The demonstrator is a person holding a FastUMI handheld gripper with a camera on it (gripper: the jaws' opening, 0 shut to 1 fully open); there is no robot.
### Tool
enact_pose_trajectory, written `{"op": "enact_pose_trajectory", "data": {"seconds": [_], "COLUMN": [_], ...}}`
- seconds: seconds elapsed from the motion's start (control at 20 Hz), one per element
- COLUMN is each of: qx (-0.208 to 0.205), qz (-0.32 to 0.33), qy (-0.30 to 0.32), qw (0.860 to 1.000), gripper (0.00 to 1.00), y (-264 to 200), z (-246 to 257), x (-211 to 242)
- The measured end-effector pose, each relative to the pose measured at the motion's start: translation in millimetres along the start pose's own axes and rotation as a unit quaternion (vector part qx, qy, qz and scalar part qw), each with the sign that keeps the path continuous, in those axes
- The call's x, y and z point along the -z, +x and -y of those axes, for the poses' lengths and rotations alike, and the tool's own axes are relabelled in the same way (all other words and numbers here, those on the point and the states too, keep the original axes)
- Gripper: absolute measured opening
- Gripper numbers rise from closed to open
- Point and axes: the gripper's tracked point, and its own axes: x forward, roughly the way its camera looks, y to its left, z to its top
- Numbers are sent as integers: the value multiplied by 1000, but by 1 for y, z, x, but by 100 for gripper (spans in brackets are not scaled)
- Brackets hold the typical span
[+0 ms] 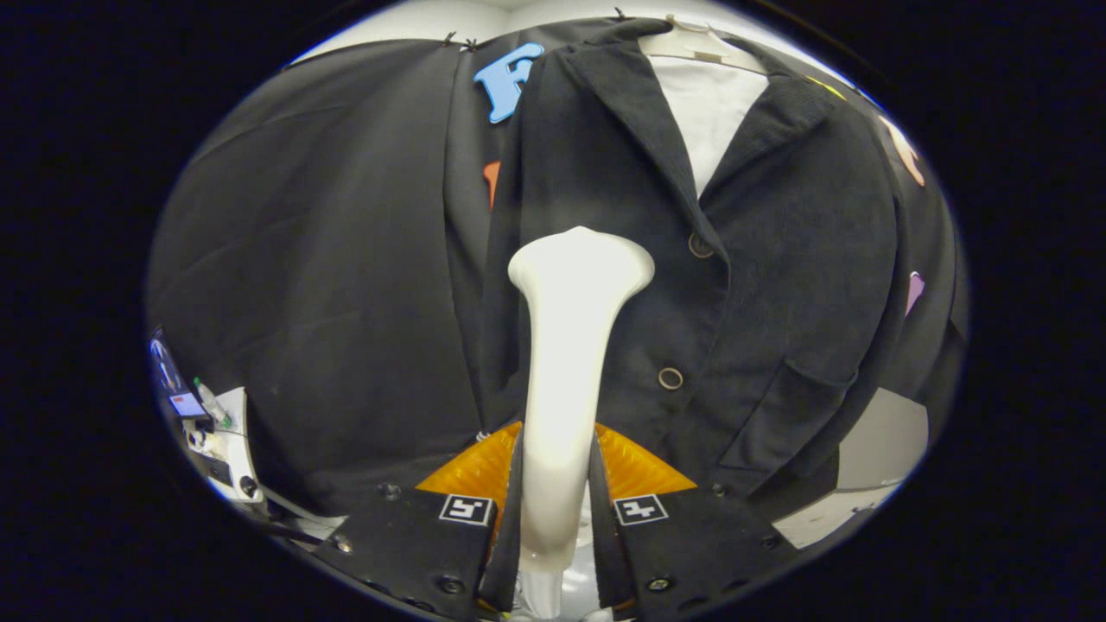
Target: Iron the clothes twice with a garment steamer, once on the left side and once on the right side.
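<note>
Item 1, nearest: our claw [557, 510], clenched on the handle of the garment steamer [566, 363], 1 finger pressing each side. The steamer's long axis runs straight ahead along the fingers, its flared head at the far end. Item 2, beyond: dark jacket [778, 285] on a hanger [700, 43], white shirt [708, 112] inside. We judge the head sits on the panel left of the 2 buttons [670, 377], so the stroke follows that panel vertically.
</note>
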Motion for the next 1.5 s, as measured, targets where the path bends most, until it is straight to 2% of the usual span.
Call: {"op": "enact_pose_trajectory", "data": {"seconds": [0.9, 1.5], "qx": [-10, -15], "qz": [-71, -87], "qy": [-2, 7], "qw": [997, 996], "gripper": [38, 38], "y": [24, 5], "z": [0, 13], "x": [78, 119]}}
